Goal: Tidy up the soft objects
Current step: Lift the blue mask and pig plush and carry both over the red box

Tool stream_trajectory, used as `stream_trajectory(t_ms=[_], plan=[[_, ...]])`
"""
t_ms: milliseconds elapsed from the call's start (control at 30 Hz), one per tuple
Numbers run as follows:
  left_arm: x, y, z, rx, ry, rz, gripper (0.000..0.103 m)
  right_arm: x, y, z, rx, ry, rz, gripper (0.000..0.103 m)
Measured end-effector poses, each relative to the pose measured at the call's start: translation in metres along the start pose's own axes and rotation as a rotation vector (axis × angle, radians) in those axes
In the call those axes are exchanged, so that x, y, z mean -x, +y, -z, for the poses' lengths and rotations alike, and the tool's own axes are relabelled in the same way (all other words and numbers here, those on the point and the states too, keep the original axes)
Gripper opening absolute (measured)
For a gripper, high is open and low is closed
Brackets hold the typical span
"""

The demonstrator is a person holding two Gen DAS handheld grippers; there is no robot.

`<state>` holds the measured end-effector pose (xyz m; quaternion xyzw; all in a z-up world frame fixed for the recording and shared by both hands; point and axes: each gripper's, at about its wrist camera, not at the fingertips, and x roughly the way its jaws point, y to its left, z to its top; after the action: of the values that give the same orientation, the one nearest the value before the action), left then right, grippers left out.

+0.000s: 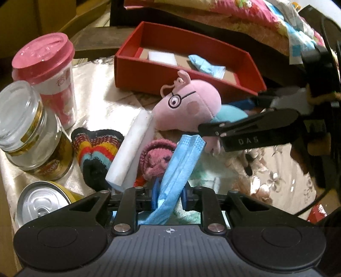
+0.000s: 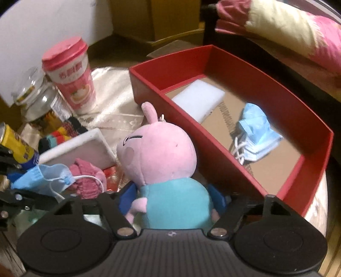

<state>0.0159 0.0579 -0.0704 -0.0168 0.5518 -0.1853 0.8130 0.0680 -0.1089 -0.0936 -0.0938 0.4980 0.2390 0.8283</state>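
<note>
Leftmost, taking the red box [image 1: 162, 78] as the landmark, three hard containers stand well to its left: a drink can [image 1: 40, 204] with a silver top, a glass jar [image 1: 27, 132] with a gold label, and a pink-lidded cup [image 1: 45, 61] nearest the box. Between these and the box lies a heap of soft things on a shiny pale cloth [image 1: 100, 91]. A striped knit sock [image 1: 93, 153] lies beside the jar, and a white foam block [image 1: 130, 149] leans tilted against it. Next comes a bunched pink knit piece [image 1: 155, 157], in front of the box's near wall.

The left gripper [image 1: 168, 197] is clamped narrow on a blue face mask [image 1: 181, 164], which rises slanting from between its blue pads [image 1: 155, 196]. In the right wrist view the same mask [image 2: 42, 176] shows crumpled, with its white ear loop trailing past the pink knit piece [image 2: 87, 179].

Closer to the box, just in front of its near wall, is a pink pig plush [image 1: 189, 104] with glasses and a teal shirt. The right gripper [image 2: 170, 196] grips it around the teal body [image 2: 179, 204], fingers [image 2: 215, 196] pressed on both sides, head [image 2: 157, 153] upward, touching or very near the box wall [image 2: 181, 119].

Inside the box, on its cardboard floor, lie a white foam pad [image 2: 198, 100] toward the left end and a second blue mask [image 2: 255, 134] toward the right, apart from each other. Behind the box a floral quilt [image 1: 245, 17] is piled.
</note>
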Motion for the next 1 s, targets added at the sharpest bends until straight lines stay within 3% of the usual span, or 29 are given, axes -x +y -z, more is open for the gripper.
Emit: stream_trajectory(t_ms=[200, 500, 1000], plan=[[0.013, -0.002, -0.002, -0.004, -0.043, 0.017, 0.018, 0.028, -0.006, 0.013, -0.120, -0.026, -0.014, 0.042], [0.043, 0.003, -0.010, 0.045, -0.148, 0.090, 0.016, 0.079, -0.006, 0.021, -0.264, -0.164, -0.045, 0.042], [0.071, -0.013, -0.043, 0.084, -0.291, 0.200, 0.016, 0.122, -0.011, 0.012, -0.326, -0.346, -0.010, 0.042]])
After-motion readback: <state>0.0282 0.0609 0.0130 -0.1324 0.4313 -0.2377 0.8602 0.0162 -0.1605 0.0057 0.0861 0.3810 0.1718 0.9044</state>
